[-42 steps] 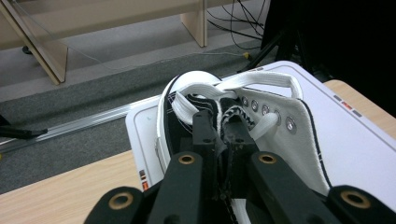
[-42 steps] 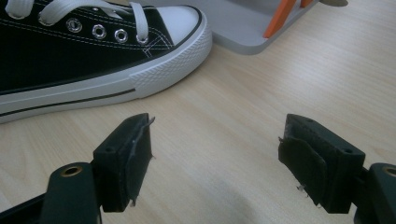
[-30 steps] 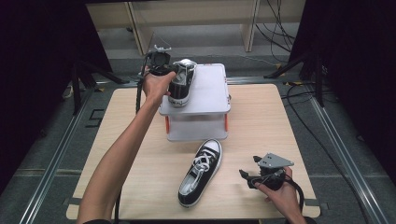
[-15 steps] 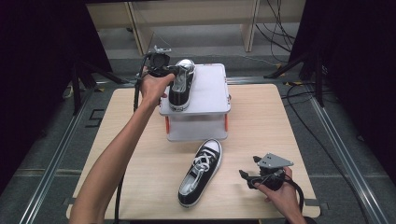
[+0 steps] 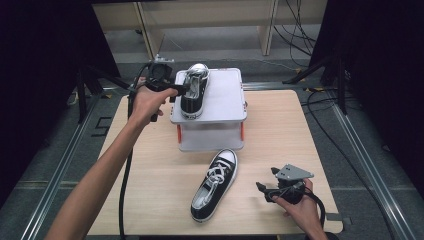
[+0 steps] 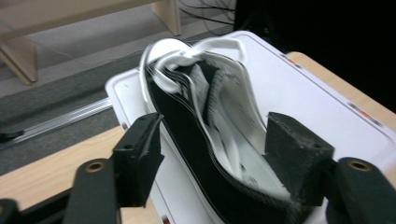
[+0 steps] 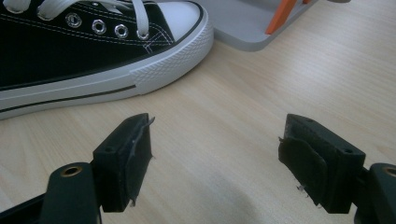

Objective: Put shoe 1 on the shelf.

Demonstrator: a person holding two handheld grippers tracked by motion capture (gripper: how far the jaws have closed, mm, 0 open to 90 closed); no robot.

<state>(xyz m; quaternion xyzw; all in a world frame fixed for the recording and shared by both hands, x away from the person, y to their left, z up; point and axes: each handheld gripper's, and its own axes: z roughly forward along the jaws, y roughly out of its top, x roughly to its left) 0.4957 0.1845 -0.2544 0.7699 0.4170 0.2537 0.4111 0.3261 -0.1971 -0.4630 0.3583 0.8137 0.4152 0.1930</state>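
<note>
The light wooden tabletop point(image 5: 150, 150) carries a white stand point(image 5: 220, 100), and on its top lies one black sneaker point(image 5: 194, 90), long axis running away from me. My left gripper point(image 5: 177, 91) sits at its heel end; its fingers point(image 6: 140, 158) have just been opening and now straddle the collar without pressing. The second sneaker point(image 5: 214, 185) lies on the tabletop, toe toward the stand, just left of my right gripper point(image 5: 263, 191), whose fingers point(image 7: 128, 158) stand wide and empty — the nearer hand for it.
</note>
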